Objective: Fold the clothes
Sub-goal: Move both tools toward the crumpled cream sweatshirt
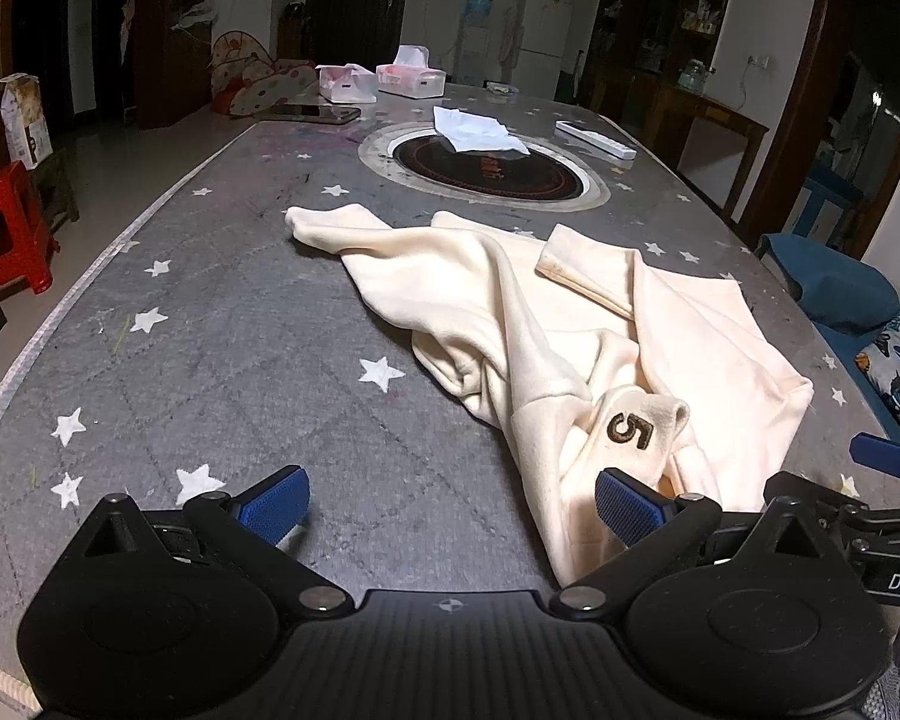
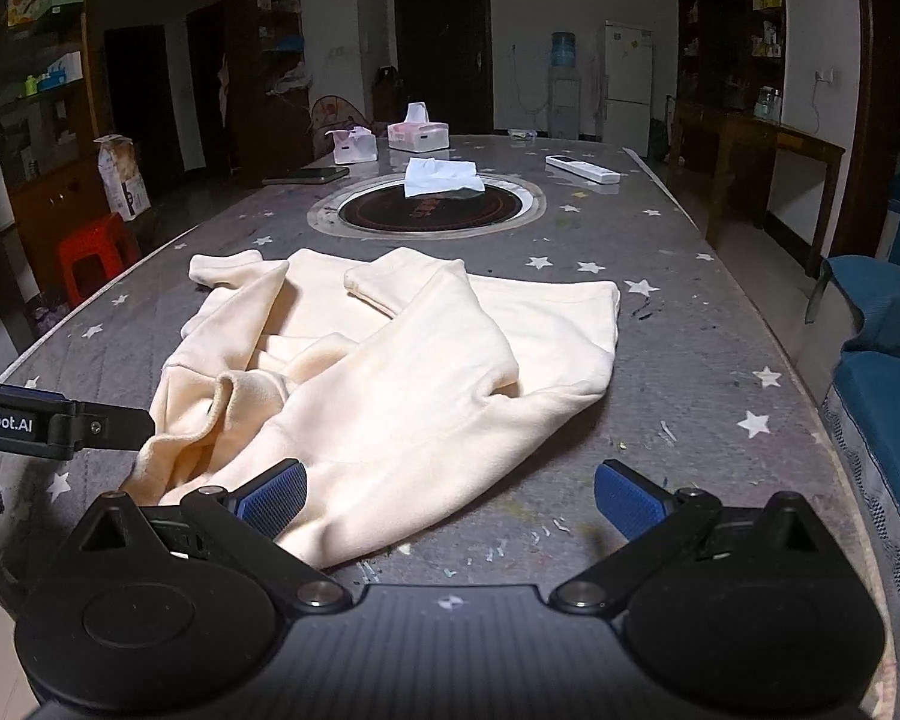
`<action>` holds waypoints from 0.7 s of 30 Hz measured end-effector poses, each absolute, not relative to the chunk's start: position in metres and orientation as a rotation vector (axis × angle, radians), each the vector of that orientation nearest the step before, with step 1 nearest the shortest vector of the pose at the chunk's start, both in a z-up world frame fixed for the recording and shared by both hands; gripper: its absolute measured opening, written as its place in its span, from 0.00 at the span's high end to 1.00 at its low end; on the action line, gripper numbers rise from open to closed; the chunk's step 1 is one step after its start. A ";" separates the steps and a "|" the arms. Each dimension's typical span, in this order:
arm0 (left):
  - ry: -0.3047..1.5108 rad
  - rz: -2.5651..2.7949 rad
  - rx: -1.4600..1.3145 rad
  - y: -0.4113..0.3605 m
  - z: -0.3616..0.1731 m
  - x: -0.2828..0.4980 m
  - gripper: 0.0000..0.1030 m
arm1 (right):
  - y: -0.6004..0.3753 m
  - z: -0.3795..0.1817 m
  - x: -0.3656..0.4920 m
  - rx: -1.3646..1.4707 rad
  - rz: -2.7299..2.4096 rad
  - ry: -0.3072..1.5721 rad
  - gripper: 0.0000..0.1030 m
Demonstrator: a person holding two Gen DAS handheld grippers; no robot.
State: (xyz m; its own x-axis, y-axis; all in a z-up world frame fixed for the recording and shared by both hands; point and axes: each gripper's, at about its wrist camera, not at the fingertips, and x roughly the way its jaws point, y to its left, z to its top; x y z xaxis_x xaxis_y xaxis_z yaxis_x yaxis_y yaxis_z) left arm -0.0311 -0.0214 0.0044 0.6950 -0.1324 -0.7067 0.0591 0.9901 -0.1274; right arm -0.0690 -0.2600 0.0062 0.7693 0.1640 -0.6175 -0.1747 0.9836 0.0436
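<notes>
Clearly, the cream fleece garment is lying rumpled, sleeves crossing, unfolded on the grey star-printed surface; folding is remaining. Left gripper and right gripper are hovering near it, fingers spread, holding nothing.

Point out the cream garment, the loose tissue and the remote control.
cream garment [image 2: 426, 354]: right wrist view, on its smooth upper fold.
loose tissue [image 2: 441, 176]: right wrist view, on its middle.
remote control [image 2: 582, 168]: right wrist view, on its top face.
</notes>
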 end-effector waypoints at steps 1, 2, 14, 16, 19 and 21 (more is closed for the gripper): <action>0.795 -0.107 -0.097 -0.021 0.005 -0.030 0.00 | -0.260 0.006 -0.068 -0.017 0.186 0.668 0.00; 0.794 -0.108 -0.097 -0.021 0.005 -0.029 0.00 | -0.259 0.006 -0.067 -0.018 0.188 0.669 0.00; 0.791 -0.111 -0.087 -0.023 0.009 -0.013 0.00 | -0.255 0.012 -0.050 -0.028 0.201 0.662 0.00; 0.794 -0.107 -0.087 -0.023 0.009 -0.009 0.00 | -0.254 0.013 -0.046 -0.036 0.206 0.659 0.00; 0.797 -0.111 -0.092 -0.023 0.009 -0.001 0.00 | -0.253 0.014 -0.039 -0.041 0.208 0.659 0.01; 0.795 -0.110 -0.089 -0.023 0.010 0.004 0.00 | -0.252 0.014 -0.034 -0.048 0.210 0.660 0.01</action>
State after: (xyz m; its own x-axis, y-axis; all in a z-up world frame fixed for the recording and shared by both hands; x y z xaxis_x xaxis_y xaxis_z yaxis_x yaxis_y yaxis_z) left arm 0.0036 -0.0230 0.0098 0.6948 -0.1322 -0.7070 0.0649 0.9905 -0.1213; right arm -0.0344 -0.2521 0.0143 0.7696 0.1780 -0.6132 -0.2085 0.9778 0.0222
